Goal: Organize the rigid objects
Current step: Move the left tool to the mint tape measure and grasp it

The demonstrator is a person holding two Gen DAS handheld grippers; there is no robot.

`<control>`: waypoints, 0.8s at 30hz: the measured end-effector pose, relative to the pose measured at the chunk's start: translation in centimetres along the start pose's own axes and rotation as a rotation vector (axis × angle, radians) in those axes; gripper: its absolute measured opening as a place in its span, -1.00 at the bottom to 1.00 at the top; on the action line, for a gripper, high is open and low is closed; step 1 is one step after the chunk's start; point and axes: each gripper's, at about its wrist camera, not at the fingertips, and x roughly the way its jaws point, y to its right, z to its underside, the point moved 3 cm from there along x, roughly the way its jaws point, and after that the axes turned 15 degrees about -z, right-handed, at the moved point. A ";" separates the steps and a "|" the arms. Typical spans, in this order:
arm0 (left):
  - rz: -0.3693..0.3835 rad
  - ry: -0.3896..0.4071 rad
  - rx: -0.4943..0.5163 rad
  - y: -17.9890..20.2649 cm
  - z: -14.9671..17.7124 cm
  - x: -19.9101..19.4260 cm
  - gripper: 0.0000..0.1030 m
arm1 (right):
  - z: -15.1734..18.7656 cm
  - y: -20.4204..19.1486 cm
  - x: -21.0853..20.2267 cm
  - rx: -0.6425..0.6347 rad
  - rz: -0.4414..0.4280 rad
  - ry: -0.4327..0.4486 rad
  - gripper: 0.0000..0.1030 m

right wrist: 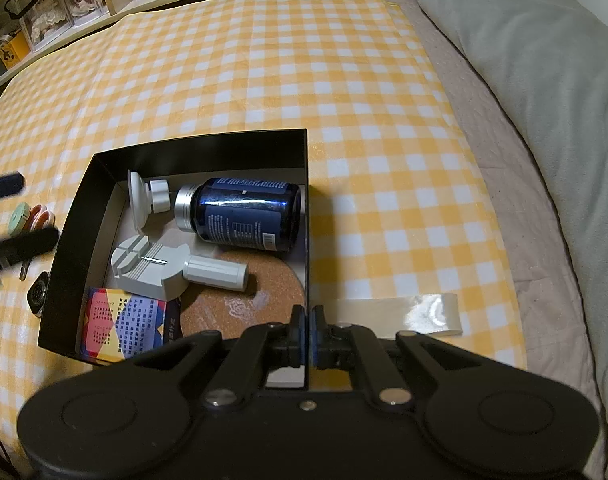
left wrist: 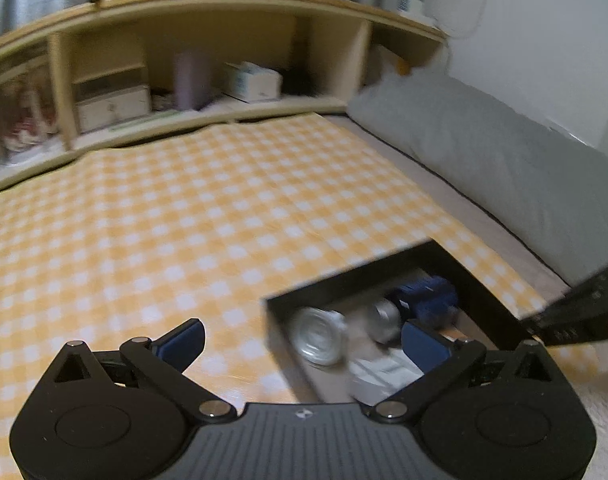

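Note:
An open black box [right wrist: 199, 148] lies on the yellow checked cloth. It holds a blue bottle [right wrist: 247, 212] on its side, a white suction cup [right wrist: 143, 200], a white hand tool [right wrist: 159, 264], a cork coaster [right wrist: 239, 300] and a colourful card pack [right wrist: 119, 320]. My right gripper [right wrist: 307, 336] is shut on the box's right wall. My left gripper [left wrist: 304, 340] stands wide open above the box's left side [left wrist: 344, 280], holding nothing. Below it are the suction cup [left wrist: 318, 336] and the bottle [left wrist: 424, 300], both blurred. Its fingers [right wrist: 23, 244] show blurred at the left edge of the right wrist view.
Left of the box lie a green and red round thing [right wrist: 27, 218] and a watch [right wrist: 39, 292]. A strip of clear tape [right wrist: 404, 312] lies right of the box. A grey pillow [right wrist: 544, 80] runs along the right. A wooden shelf [left wrist: 207, 108] with boxes stands behind.

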 end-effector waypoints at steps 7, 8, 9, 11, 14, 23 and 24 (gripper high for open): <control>-0.092 -0.012 -0.084 -4.4 -0.4 0.6 1.00 | 0.0 0.0 0.0 -0.004 0.009 -0.001 -0.93; -0.101 -0.013 -0.096 -5.0 -0.3 0.7 1.00 | -0.1 0.0 0.0 -0.005 0.009 -0.001 -0.93; -0.110 -0.015 -0.111 -5.7 -0.2 0.8 1.00 | -0.1 0.0 0.0 -0.006 0.009 0.000 -0.93; -0.129 -0.030 -0.143 -6.9 0.2 1.3 1.00 | -0.1 0.0 0.0 -0.005 0.008 0.002 -0.93; -0.168 -0.064 -0.187 -8.5 1.2 2.2 1.00 | -0.3 0.0 -0.4 -0.007 0.006 0.012 -0.93; -0.220 -0.107 -0.231 -11.8 3.5 4.4 0.78 | -0.2 -0.1 -0.1 -0.056 0.082 -0.026 -0.50; -0.223 -0.118 -0.243 -12.2 3.7 4.6 0.74 | -0.2 -0.2 0.0 -0.060 0.089 -0.032 -0.49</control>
